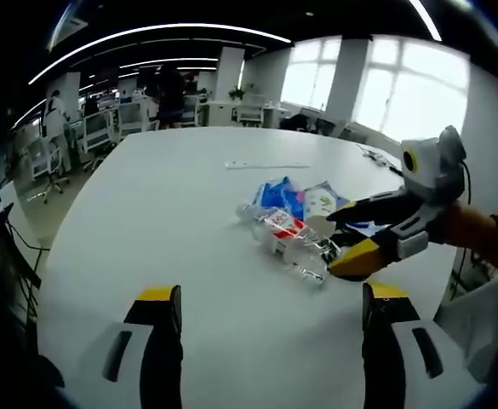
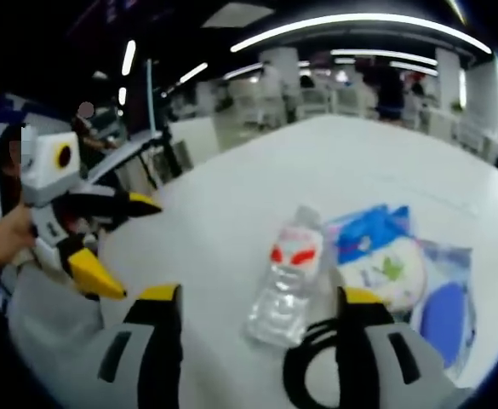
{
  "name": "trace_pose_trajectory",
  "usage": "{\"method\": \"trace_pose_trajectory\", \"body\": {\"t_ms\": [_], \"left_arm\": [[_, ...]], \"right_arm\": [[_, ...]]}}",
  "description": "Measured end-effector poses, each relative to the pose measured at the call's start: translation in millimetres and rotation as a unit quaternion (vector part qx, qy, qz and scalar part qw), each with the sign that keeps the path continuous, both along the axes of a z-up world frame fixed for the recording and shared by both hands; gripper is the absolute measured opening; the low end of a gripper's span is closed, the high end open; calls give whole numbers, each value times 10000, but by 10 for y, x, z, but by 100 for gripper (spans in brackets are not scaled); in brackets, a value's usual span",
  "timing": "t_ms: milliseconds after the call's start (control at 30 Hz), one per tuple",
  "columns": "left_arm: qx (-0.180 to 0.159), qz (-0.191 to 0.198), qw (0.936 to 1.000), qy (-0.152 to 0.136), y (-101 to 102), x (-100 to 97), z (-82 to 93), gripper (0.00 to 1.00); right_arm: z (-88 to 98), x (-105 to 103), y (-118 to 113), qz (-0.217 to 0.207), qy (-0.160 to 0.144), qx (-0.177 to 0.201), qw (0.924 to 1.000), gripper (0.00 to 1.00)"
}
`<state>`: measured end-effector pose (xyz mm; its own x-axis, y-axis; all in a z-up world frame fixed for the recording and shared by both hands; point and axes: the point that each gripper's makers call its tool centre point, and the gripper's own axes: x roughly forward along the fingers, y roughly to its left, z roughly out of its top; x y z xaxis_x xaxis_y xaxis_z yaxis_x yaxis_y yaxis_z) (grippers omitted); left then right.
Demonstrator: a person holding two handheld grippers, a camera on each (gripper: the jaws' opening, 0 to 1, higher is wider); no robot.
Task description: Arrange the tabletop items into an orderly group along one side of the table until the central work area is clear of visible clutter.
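Right gripper view puts your right tool [image 2: 253,311] wide apart and empty astride the lying bottle [image 2: 289,277] beside the packets [image 2: 385,256] on the table [image 2: 317,162]; close on its middle, left tool [image 1: 266,311] gaping empty

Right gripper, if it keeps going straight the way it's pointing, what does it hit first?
Probably the bottle. It lies on the table straight ahead between the right gripper's open jaws, nearer than the snack packets beside it. Depth is hard to judge.
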<state>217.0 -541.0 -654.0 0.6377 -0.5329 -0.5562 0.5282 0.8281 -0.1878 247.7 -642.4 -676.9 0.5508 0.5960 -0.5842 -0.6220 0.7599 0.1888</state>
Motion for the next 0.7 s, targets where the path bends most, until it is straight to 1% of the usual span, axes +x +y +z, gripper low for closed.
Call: {"method": "trace_pose_trajectory", "body": {"t_ms": [100, 233, 333, 433, 700], "left_arm": [[-31, 15, 10000, 22, -5, 0, -11, 86], [-64, 32, 10000, 36, -12, 0, -15, 85], [-55, 38, 10000, 52, -5, 0, -31, 85], [-49, 44, 9999, 78, 6, -3, -41, 85], [-67, 65, 9999, 93, 19, 16, -61, 84]], "right_arm": [[-64, 34, 13, -100, 78, -89, 9999, 67], [-121, 96, 53, -230, 138, -115, 9996, 64], [-153, 153, 57, -358, 157, -170, 9991, 63], [-181, 183, 58, -398, 207, -212, 9988, 62], [-222, 304, 88, -399, 182, -242, 9987, 61]]}}
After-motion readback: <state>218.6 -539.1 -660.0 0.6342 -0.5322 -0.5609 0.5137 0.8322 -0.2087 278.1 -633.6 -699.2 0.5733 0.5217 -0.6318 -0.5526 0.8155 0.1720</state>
